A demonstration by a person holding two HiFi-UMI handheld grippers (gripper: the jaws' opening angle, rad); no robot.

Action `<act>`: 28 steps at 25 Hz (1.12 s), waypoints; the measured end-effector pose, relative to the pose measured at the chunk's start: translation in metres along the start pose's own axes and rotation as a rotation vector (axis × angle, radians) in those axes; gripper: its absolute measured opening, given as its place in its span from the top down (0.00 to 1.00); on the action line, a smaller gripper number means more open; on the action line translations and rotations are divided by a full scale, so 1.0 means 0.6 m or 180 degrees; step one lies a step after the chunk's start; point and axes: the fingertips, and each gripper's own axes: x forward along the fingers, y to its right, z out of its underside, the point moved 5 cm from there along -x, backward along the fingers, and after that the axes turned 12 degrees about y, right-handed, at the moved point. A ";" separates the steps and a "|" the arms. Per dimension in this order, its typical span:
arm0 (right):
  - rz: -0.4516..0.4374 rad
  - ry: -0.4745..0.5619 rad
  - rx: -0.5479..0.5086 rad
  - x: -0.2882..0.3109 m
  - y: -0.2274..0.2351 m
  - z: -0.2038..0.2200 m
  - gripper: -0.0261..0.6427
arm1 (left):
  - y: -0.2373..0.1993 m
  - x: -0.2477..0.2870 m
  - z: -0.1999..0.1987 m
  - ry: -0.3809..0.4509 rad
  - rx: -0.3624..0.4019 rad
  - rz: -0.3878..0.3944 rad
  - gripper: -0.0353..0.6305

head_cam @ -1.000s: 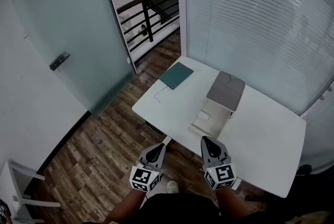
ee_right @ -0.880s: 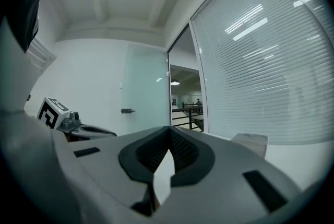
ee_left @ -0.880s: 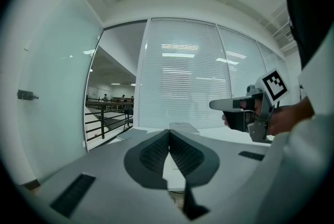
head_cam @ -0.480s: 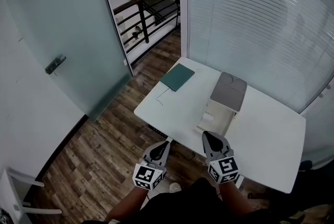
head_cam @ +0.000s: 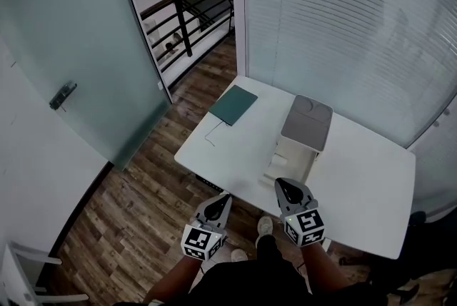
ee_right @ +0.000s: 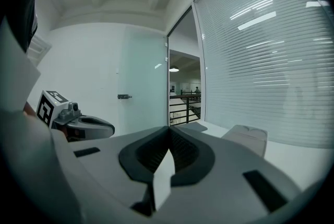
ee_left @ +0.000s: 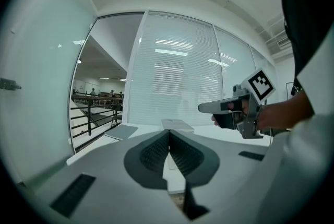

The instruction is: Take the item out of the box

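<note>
A pale box (head_cam: 305,128) with a grey-brown lid stands on the white table (head_cam: 364,183), with a flap lying open toward me; it also shows as the box (ee_left: 177,124) and the box (ee_right: 245,139). What is inside it is hidden. My left gripper (head_cam: 223,200) hangs shut over the wooden floor, short of the table's near edge. My right gripper (head_cam: 280,185) is shut with nothing in it, just at the near edge in front of the box. In the left gripper view the right gripper (ee_left: 203,108) appears at the right.
A dark green folder (head_cam: 233,104) lies on the table's far left corner, with a thin cord (head_cam: 208,137) beside it. A frosted glass door (head_cam: 78,69) stands at the left, a blind-covered glass wall (head_cam: 343,26) behind the table, and a railing (head_cam: 178,19) beyond the doorway.
The view has shifted slightly, so the table sits a little further left and nearer. Both grippers stay shut and hold about the same places below the table's near edge.
</note>
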 end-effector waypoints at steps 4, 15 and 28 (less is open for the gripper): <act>0.0032 -0.0096 0.0059 0.011 0.025 0.016 0.95 | -0.006 0.024 0.005 -0.0005 0.0018 0.0024 0.93; 0.0004 -0.0491 0.0163 0.042 0.075 0.072 0.95 | -0.023 0.092 0.014 -0.0077 0.0017 0.0064 0.93; -0.0241 -0.1281 -0.0441 0.100 0.125 0.158 0.83 | -0.046 0.148 0.035 -0.0175 -0.0090 -0.0010 0.93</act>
